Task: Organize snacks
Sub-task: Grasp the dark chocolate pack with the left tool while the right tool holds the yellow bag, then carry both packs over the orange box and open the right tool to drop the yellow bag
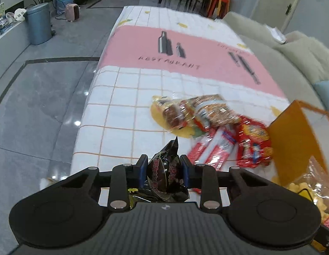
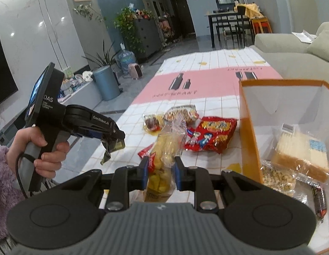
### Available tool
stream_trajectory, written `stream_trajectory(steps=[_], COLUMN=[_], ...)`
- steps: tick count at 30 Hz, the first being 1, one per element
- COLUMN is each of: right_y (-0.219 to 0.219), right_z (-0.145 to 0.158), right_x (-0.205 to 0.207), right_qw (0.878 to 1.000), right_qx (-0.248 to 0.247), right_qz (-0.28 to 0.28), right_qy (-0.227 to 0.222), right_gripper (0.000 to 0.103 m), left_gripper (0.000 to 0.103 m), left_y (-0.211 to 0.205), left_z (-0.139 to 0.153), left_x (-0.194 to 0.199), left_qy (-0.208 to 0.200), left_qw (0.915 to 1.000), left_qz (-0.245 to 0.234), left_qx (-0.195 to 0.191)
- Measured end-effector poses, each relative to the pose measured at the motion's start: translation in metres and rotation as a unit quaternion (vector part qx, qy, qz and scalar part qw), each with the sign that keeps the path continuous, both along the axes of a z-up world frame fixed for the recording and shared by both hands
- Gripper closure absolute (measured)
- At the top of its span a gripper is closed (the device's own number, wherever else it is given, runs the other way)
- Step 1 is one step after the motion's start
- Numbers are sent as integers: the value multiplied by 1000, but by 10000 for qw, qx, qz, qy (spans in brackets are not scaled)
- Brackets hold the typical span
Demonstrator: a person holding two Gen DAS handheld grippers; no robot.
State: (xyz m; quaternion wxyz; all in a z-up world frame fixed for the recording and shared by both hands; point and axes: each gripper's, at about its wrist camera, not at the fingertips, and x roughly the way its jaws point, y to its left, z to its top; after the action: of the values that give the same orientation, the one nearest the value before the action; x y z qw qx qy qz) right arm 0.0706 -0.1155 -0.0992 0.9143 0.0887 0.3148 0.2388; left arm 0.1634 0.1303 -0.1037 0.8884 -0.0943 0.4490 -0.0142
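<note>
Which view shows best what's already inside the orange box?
The right wrist view: it looks into the orange box and shows a wrapped bread slice and other packets on its floor. The left wrist view catches only the box's blurred outer wall.

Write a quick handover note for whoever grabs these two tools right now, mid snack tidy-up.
Left tool: shut on a black snack packet, lifted off the table.
Right tool: shut on a clear bag of yellow snacks.
Orange box: already holds a wrapped sandwich, a speckled cracker pack and a sausage stick.
Left to do: box both held packs, then the red bag and the other packets beside it.
</note>
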Motion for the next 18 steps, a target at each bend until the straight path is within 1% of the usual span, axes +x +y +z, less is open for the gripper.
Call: stream_trajectory(steps=[5, 10, 13, 15, 18], right_y=[-13, -47, -81, -103, -140], right_z=[16, 39, 48, 50, 44], right_x=[-11, -23, -32, -37, -40], right_qw=[9993, 9943, 9869, 9811, 9679], right_qx=[247, 696, 1000, 1102, 1247], right_qz=[-132, -583, -1076, -1430, -2113], right_qy=[-265, -552, -672, -698, -547], right_gripper=[81, 81, 81, 81, 81], left_gripper=[67, 67, 67, 67, 67], left_y=[-10, -37, -59, -75, -99], left_z=[34, 75, 97, 107, 116], left_x=[-16, -33, -39, -43, -45], left_qy=[-415, -975, -1246, -1373, -1442], left_qw=[9988, 9932, 9879, 9839, 9783], left_qz=[-151, -487, -754, -953, -1255], left_qx=[-191, -414, -539, -625, -798])
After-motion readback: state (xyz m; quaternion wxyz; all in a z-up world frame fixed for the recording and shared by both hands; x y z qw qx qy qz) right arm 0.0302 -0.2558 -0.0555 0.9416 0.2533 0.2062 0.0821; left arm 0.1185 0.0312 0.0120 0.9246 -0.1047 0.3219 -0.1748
